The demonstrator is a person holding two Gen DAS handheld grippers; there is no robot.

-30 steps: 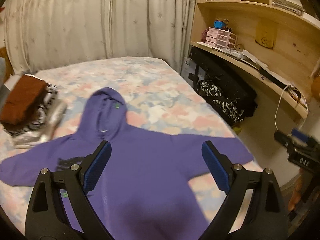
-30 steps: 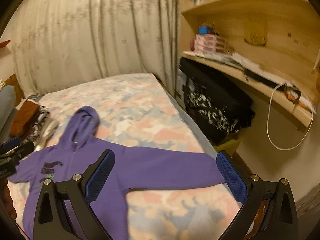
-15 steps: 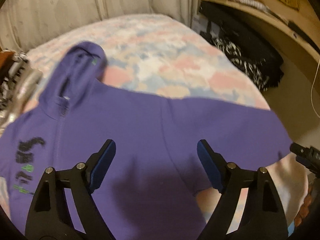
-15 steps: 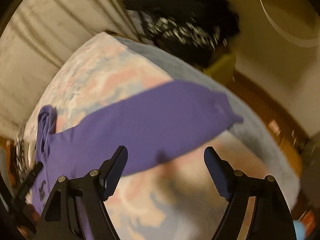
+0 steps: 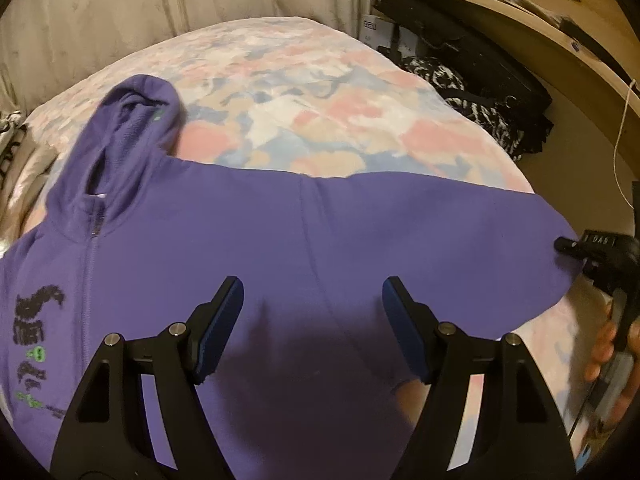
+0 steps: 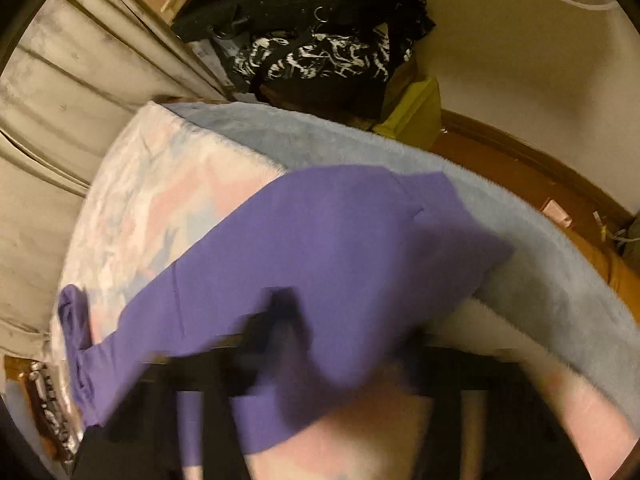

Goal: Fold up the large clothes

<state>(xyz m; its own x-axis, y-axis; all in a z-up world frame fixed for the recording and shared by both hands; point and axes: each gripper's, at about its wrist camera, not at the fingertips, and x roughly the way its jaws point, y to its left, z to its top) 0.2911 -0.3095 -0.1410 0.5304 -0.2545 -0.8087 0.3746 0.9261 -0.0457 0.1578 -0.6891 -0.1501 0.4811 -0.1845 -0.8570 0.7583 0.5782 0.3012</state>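
Observation:
A purple zip hoodie (image 5: pixel 240 240) lies spread flat, front up, on the bed, hood toward the curtain, with black and green print on its chest. My left gripper (image 5: pixel 312 308) is open and hovers just above the hoodie's body near the armpit. The right sleeve (image 6: pixel 340 248) stretches to the bed's edge. My right gripper (image 6: pixel 344 344) is down at the sleeve, heavily blurred; its fingers merge with the cloth. It also shows in the left wrist view (image 5: pixel 592 252) at the cuff.
The bed (image 5: pixel 320 92) has a pastel patchwork cover and a blue fleece edge (image 6: pixel 520 248). Black bags (image 6: pixel 320 52) sit under a wooden desk shelf (image 5: pixel 540 28) on the right. Folded clothes (image 5: pixel 12 148) lie at the far left. Curtains hang behind.
Both grippers have dropped toward the hoodie. The right gripper has swung down over the sleeve end and now touches it; the left has come lower over the body.

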